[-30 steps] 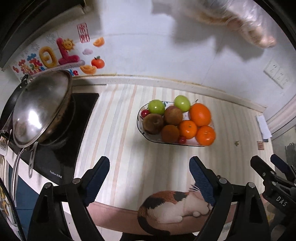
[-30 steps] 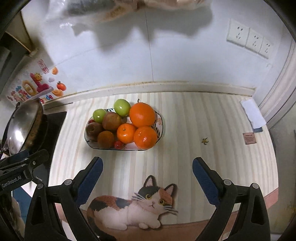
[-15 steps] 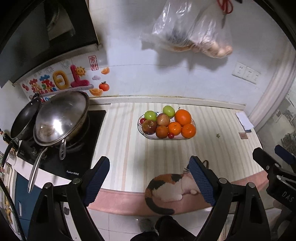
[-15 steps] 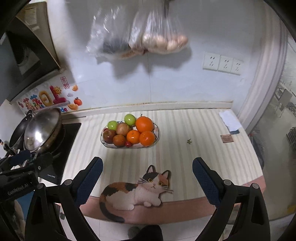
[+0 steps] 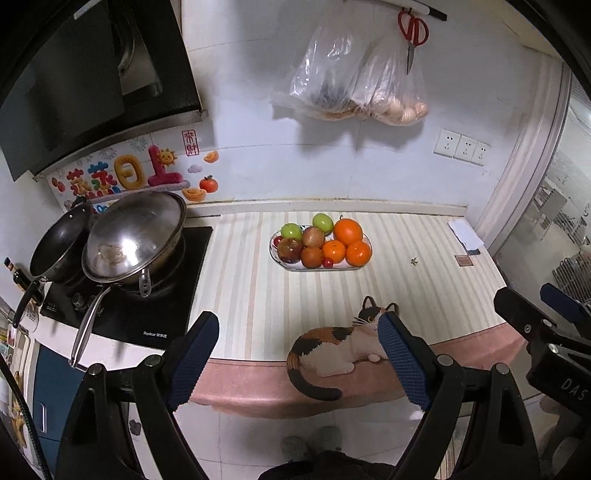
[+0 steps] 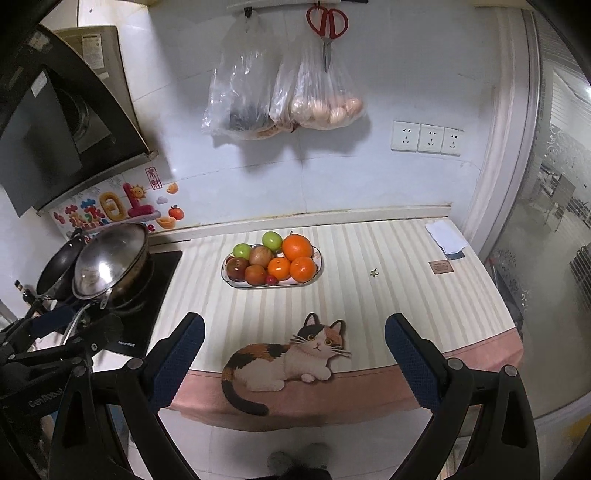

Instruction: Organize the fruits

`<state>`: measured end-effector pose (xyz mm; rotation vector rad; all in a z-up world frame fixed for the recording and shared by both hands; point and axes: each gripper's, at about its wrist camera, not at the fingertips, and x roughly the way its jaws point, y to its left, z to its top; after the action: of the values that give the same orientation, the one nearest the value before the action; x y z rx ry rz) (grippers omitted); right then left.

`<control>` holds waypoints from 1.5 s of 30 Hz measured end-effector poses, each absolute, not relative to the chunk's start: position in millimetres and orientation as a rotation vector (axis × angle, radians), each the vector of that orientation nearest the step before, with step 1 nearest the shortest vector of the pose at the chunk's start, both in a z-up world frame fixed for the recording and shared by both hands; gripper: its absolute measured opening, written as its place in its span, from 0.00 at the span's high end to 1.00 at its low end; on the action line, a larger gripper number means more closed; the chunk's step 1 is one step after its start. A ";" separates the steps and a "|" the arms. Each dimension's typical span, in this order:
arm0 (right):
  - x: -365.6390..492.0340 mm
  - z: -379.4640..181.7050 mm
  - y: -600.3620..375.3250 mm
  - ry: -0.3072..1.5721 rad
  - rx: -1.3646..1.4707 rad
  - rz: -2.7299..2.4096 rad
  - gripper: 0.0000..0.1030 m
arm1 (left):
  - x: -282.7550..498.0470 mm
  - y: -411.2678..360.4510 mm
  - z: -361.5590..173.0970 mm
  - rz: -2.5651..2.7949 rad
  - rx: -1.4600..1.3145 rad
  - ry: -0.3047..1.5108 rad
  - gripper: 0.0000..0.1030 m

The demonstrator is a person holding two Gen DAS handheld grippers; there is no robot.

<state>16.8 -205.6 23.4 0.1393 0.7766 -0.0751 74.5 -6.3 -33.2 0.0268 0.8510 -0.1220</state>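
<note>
An oval glass fruit plate [image 5: 364, 263] [image 6: 318, 270] sits mid-counter near the wall, piled with oranges [image 5: 347, 231] [image 6: 297, 247], green apples [image 5: 291, 231] [image 6: 272, 240], brown fruits [image 5: 313, 236] [image 6: 260, 256] and small red fruits [image 5: 327, 262]. My left gripper [image 5: 297, 332] is open and empty, well back from the counter's front edge. My right gripper [image 6: 295, 332] is open and empty, also back over the floor in front of the counter. Each gripper shows at the edge of the other's view.
A steel wok [image 5: 135, 236] [image 6: 110, 258] and a black pan [image 5: 59, 245] sit on the stove at left. A cat-print striped mat [image 5: 332, 347] [image 6: 288, 358] covers the counter. Plastic bags [image 6: 280, 99] and red scissors [image 6: 327, 22] hang on the wall. A folded white cloth [image 6: 445, 236] lies at the far right.
Both grippers have pulled back and up from the counter; the plate now looks smaller and farther away, and the floor and hanging bags have come into view. Both stayed open.
</note>
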 end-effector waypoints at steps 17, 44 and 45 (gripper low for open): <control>40.9 21.0 -225.8 0.793 0.148 -0.039 0.03 | 95.1 -13.8 -37.9 -0.064 -0.014 0.845 0.14; 213.6 -73.2 -231.4 0.941 0.114 -0.034 0.03 | 231.6 -23.3 -108.7 0.010 0.043 0.980 0.14; 216.9 -75.6 -231.0 0.946 0.113 -0.034 0.03 | 234.3 -24.1 -111.7 0.010 0.047 0.985 0.14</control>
<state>216.9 -231.0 -75.6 0.1132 0.9458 -0.0336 234.3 -24.1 -111.7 0.0467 0.9851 0.0103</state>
